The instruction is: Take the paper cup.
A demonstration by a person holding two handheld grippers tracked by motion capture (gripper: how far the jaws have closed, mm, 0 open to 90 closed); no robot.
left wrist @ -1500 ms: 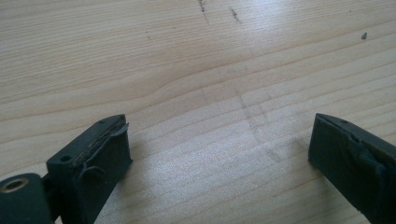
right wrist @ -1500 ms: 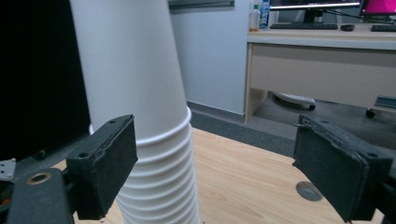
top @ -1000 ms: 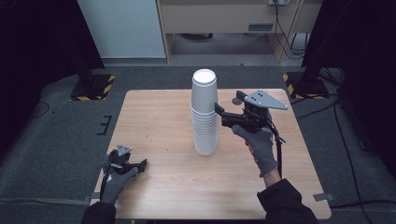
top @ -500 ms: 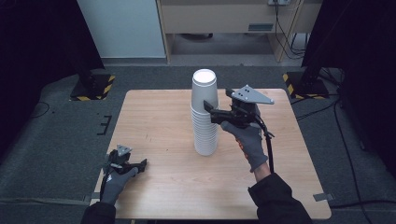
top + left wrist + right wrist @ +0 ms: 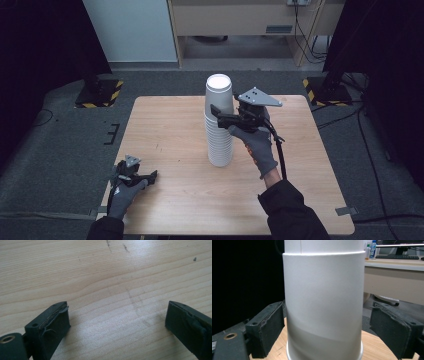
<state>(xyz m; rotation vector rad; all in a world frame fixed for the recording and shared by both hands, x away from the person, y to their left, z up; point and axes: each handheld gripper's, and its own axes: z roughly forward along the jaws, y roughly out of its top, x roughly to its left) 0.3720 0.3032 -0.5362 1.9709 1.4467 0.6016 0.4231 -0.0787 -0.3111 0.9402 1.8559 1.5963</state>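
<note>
Cups in the upright foam cup stack (image 5: 219, 122) stand between the right gripper (image 5: 322, 332)'s spread fingers (image 5: 265, 330); left gripper (image 5: 131, 176) rests released, well apart.

The high view looks down over the whole bench (image 5: 170, 130), while both gripper views sit close above its wood.

Stack of white foam cups (image 5: 219, 120): tall, nested upside down, bases upward, stood upright near the middle of the wooden desk (image 5: 165, 130). Surfaces plain, smooth; top cup (image 5: 324, 302) unmarked.
</note>
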